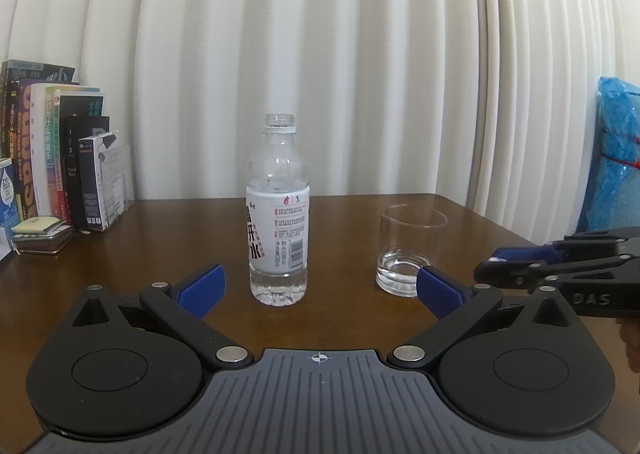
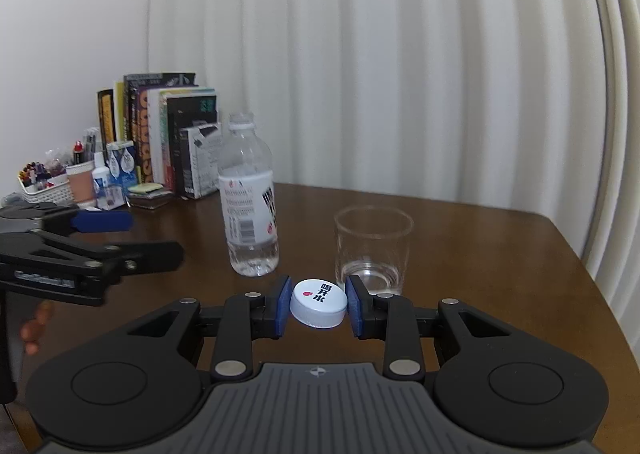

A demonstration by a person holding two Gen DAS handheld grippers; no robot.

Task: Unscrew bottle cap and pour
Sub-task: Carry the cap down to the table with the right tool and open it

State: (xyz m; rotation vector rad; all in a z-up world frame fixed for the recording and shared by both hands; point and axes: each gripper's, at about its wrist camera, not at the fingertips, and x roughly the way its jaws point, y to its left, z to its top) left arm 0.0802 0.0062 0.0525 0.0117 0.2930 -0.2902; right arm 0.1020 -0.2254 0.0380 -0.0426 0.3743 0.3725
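A clear water bottle (image 1: 279, 213) with a white label stands upright on the brown table, its neck open and uncapped. It also shows in the right wrist view (image 2: 250, 201). A clear glass (image 1: 410, 250) stands to its right, with a little water at the bottom; it also shows in the right wrist view (image 2: 372, 250). My left gripper (image 1: 320, 288) is open and empty, just in front of the bottle. My right gripper (image 2: 318, 304) is shut on the white bottle cap (image 2: 319, 302), held low in front of the glass.
A row of books (image 1: 60, 149) and a small box stand at the table's back left, with a tin (image 1: 42, 240) in front. A basket of small items and a paper cup (image 2: 80, 183) sit further left. A blue bag (image 1: 616, 157) is at the right. White curtains hang behind.
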